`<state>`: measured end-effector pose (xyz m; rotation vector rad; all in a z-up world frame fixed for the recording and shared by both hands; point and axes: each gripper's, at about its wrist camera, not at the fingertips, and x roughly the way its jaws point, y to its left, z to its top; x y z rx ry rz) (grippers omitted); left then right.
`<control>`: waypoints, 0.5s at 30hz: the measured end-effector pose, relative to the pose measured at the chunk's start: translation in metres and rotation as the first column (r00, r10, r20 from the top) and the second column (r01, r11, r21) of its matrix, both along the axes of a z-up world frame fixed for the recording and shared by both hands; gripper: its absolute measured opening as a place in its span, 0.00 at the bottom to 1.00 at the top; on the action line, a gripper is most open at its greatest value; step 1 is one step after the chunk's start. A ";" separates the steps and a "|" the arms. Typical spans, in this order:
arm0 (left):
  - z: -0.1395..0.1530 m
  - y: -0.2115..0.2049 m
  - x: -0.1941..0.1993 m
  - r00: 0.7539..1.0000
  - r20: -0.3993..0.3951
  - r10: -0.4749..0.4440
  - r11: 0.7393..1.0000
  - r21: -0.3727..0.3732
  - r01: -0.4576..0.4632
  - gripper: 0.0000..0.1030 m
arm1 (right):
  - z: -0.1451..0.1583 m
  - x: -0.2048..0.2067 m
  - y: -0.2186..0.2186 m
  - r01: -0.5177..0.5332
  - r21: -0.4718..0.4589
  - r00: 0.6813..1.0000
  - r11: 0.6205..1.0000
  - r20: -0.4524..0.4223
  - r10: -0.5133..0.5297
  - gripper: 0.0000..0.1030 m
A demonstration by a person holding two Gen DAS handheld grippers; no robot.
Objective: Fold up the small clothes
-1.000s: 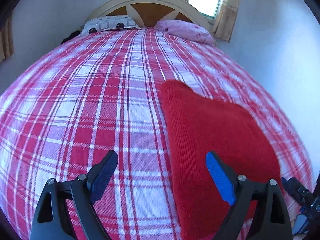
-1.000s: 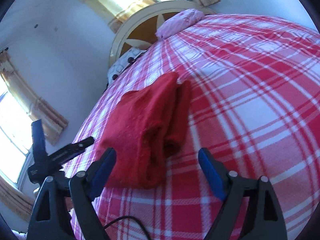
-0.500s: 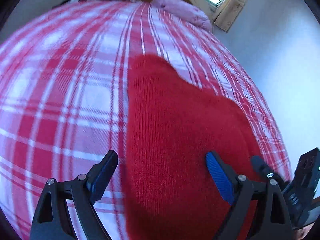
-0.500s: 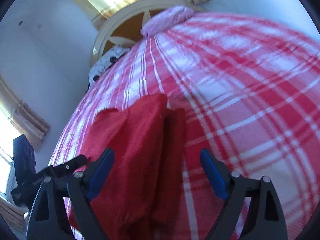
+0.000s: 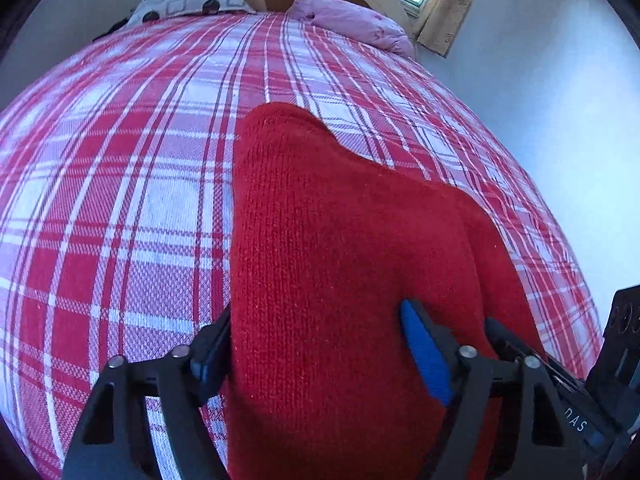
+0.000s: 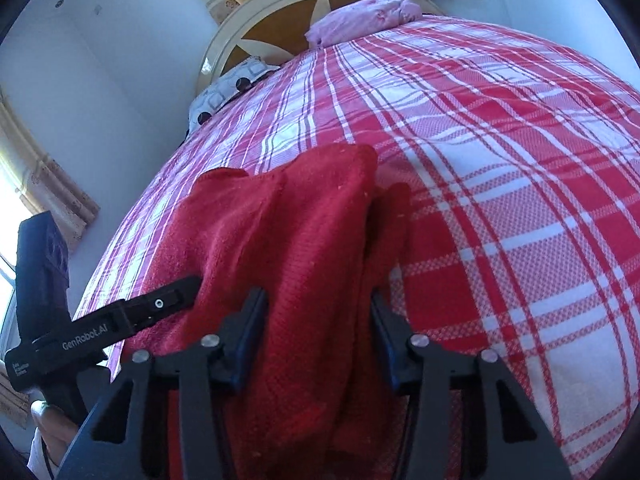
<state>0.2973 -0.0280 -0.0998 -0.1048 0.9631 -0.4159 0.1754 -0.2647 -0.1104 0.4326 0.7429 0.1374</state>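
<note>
Left wrist view first: the red knit sweater (image 5: 344,264) lies on the plaid bedspread (image 5: 132,184), toward the near right part of the bed, already folded into a longish bundle running away from the camera. The left tool (image 5: 316,352) has just been closing, and its jaws now straddle the near end of the knit. The left pad is tucked at the fabric's left edge, the blue right pad sits on top of the cloth. Can't honestly say it's pinching yet, looks more like bracketing.

Right wrist view: same sweater (image 6: 288,264), and here you can see the stacked layers with a fold edge down the right side. The right tool (image 6: 316,332) has also been closing, and both pads now sit against a raised ridge of the knit, so I'd call that a grip.

Handling-wise: it's a thick, soft, floppy knit, light, not slippery or fragile. It'll sag and the layers will slide apart if lifted by one spot, so grab the near corners through all layers.
</note>
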 end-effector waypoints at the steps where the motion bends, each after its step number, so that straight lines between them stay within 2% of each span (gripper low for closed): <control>1: 0.001 -0.003 -0.002 1.000 0.015 -0.005 1.000 0.014 0.004 0.70 | 0.000 0.000 0.000 0.000 0.000 1.000 1.000 0.001 0.000 0.50; 3: 0.004 -0.005 -0.006 0.999 0.043 -0.011 0.999 0.034 0.010 0.60 | 0.000 0.000 0.001 0.002 -0.003 1.000 1.000 0.006 -0.002 0.50; 6: 0.009 -0.011 -0.010 0.996 0.081 -0.022 0.997 0.078 0.015 0.51 | 0.001 -0.001 0.004 0.006 -0.026 1.000 1.000 0.016 -0.005 0.47; 15: 0.015 -0.017 -0.013 0.990 0.136 -0.022 0.990 0.144 0.002 0.41 | 0.006 -0.002 0.009 0.014 -0.078 0.999 0.997 0.035 -0.011 0.40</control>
